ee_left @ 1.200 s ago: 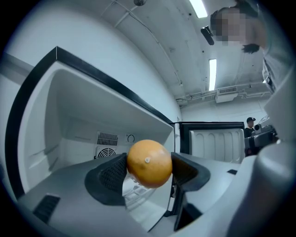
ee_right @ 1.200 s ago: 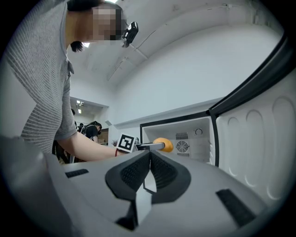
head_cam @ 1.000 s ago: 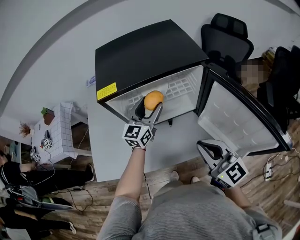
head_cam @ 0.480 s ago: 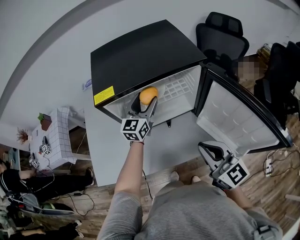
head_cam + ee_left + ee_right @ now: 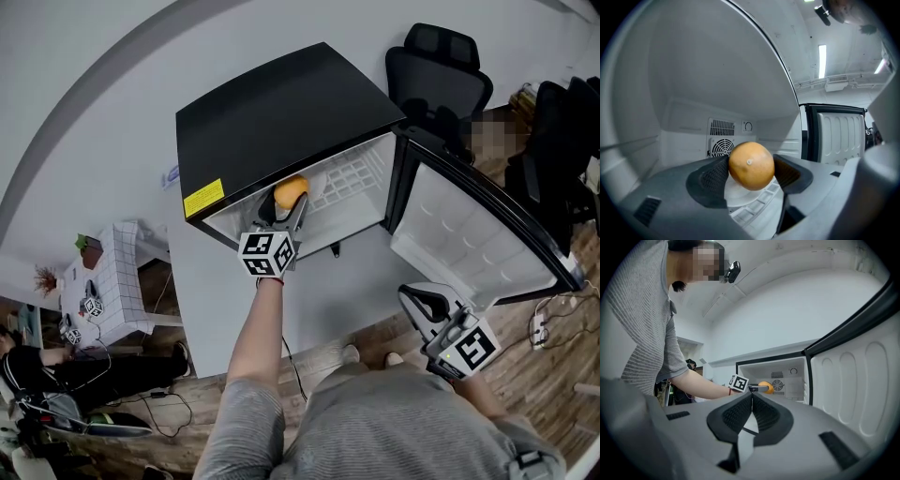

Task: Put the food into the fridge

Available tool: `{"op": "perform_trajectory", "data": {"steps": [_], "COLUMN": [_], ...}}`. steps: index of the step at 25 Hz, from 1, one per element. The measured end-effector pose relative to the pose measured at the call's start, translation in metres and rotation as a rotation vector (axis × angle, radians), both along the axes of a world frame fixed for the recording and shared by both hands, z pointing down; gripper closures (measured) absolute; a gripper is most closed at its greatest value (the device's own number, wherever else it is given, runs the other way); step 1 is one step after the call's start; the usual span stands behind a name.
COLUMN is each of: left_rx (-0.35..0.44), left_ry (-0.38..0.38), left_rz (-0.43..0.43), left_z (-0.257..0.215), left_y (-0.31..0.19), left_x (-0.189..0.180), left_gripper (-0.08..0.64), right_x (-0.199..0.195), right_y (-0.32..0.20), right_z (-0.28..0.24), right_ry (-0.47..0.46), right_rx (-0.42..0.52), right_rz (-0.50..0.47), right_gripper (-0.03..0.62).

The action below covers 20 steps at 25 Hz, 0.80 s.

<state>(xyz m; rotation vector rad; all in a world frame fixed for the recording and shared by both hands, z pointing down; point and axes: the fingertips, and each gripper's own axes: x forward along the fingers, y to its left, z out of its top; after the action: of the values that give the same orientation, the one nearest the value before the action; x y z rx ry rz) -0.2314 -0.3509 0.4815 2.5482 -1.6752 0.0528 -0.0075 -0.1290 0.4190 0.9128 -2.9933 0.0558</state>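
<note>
The orange (image 5: 751, 165) is gripped between the widely parted jaws of the left gripper (image 5: 284, 208), just inside the open fridge (image 5: 281, 112); its white shelf (image 5: 754, 206) lies directly beneath; the right gripper (image 5: 751, 401) is closed, empty, well back

left gripper (image 5: 284, 208) — arm outstretched, clamped on orange (image 5: 751, 165) | right gripper (image 5: 751, 398) — jaws together, held near waist

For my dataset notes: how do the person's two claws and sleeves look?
The left claw and right claw are grey with black textured pads. Each carries a white cube printed with black square markers. The person wears a grey striped short-sleeved shirt.
</note>
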Motion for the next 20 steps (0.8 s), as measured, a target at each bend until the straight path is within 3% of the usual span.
{"op": "perform_trajectory", "data": {"steps": [9, 20], "left_rx": [-0.120, -0.182], "left_ry": [-0.087, -0.136], "left_rz": [-0.007, -0.039], "left_z": [0.026, 0.040], "left_y": [-0.024, -0.042], "left_x": [-0.004, -0.005], "left_gripper": [0.252, 0.252], "right_x": [0.003, 0.002], "right_y": [-0.001, -0.004], "right_z": [0.004, 0.008], "right_ry": [0.012, 0.033], "right_rx": [-0.012, -0.022], "right_rz": [0.009, 0.020], "right_gripper": [0.580, 0.580]}}
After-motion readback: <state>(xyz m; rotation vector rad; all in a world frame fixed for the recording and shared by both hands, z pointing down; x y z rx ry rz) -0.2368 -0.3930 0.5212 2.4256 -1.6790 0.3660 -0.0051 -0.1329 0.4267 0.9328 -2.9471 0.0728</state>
